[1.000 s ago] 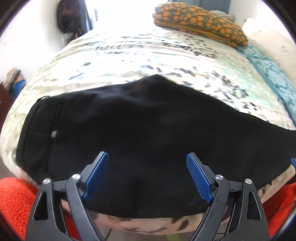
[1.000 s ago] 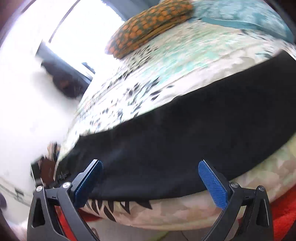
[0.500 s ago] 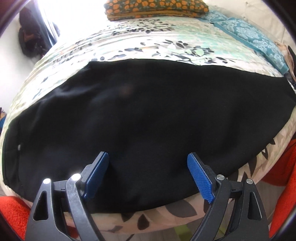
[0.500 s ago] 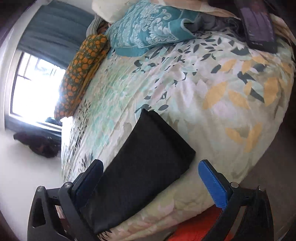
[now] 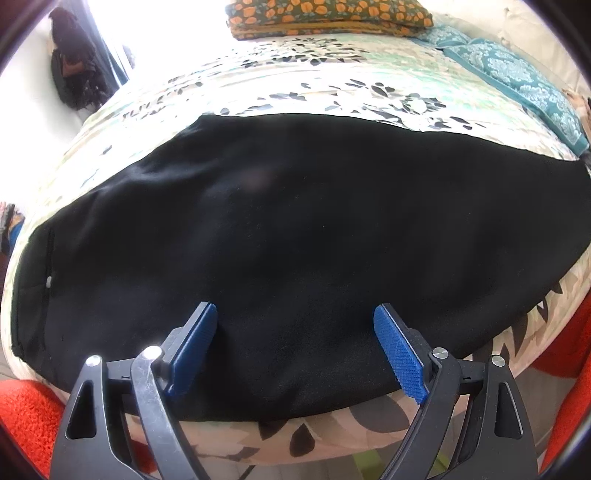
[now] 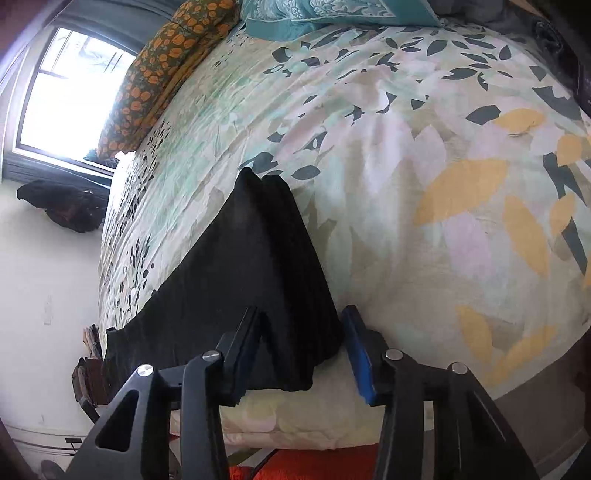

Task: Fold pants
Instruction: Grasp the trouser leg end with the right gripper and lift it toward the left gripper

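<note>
We find the black pants laid flat along the near edge of the bed, on a leaf-print cover. In the left wrist view the waistband end, with a small pale button, lies at the far left; the rest of the garment runs off to the right.

The left gripper hangs over the pants near the bed's edge, its blue fingers spread wide. Whether the tips touch the cloth we cannot tell.

The right gripper is at the leg end of the pants. Its jaws have just been closing, and the hem sits between them, bunched upward into a ridge (two humps show at its far end). The right pad appears to stand just clear of the cloth, so we do not record a firm pinch.

Also noted: an orange-patterned pillow and a teal one at the far side of the bed, a window beyond, and red fabric below the bed's edge.
</note>
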The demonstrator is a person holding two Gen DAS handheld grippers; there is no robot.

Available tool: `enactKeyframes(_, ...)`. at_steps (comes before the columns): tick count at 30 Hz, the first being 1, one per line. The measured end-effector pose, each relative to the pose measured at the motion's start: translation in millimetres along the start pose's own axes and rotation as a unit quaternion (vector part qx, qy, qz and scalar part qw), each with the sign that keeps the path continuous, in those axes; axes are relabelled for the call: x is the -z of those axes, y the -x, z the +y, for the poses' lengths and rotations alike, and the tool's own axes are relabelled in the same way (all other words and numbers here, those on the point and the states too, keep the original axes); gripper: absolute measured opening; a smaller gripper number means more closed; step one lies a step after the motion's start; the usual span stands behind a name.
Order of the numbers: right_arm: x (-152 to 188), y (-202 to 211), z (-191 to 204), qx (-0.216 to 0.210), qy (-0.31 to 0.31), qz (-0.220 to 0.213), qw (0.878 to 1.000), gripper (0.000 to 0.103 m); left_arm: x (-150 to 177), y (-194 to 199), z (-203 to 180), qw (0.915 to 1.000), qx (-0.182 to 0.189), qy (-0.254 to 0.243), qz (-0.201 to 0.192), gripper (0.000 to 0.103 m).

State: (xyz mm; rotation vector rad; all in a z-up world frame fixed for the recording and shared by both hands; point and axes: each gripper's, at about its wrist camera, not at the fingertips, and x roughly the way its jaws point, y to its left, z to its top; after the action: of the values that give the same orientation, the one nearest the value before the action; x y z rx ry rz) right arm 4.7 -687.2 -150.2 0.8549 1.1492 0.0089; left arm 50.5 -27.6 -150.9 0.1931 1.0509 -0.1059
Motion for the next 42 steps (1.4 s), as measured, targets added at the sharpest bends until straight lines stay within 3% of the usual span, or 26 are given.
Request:
enactKeyframes(3, -1, -4, -3, -0.001, -0.005, 0.005, 1.000, 0.046, -1, -1, -1, 1.0000, -0.001, 0.001, -0.002, 0.089)
enactKeyframes(5, -2, -6, 0, 0.008, -0.008, 0.000, 1.000, 0.038, -2, -2, -1, 1.0000, -0.001, 0.001, -0.001, 0.089)
enactKeyframes(6, -2, -6, 1, 0.000, -0.012, -0.002, 1.000, 0.027, -2, -2, -1, 1.0000, 0.000, 0.002, -0.002, 0.089)
enactKeyframes(9, 2, 5, 7, -0.019, -0.016, -0.028, 0.999, 0.023, -1, -1, 0, 1.0000, 0.002, 0.003, -0.003, 0.089)
enactKeyframes(13, 14, 24, 36, -0.078, -0.020, -0.077, 0.994, 0.021, -3, -2, 1, 1.0000, 0.004, 0.009, -0.002, 0.089)
enactKeyframes(16, 33, 22, 77, -0.134, -0.008, -0.086, 0.987, 0.021, -5, -3, 2, 0.9998, 0.008, 0.017, -0.002, 0.089)
enactKeyframes(22, 94, -50, 194, -0.186, 0.043, -0.051, 0.980, 0.021, -6, -4, 5, 0.9994, 0.018, 0.030, -0.005, 0.089)
enactKeyframes(28, 148, -138, 297, -0.191, 0.086, -0.003, 0.978, 0.021, -4, -1, 15, 0.9986, 0.032, 0.041, -0.006, 0.088)
enactKeyframes(35, 184, -197, 370, -0.170, 0.128, 0.027, 0.977, 0.021, -7, 1, 40, 0.9942, 0.059, 0.090, -0.003, 0.088)
enactKeyframes(42, 212, -232, 410, -0.141, 0.195, 0.050, 0.969, 0.022, -9, 2, 75, 0.9791, 0.098, 0.178, -0.003, 0.088)
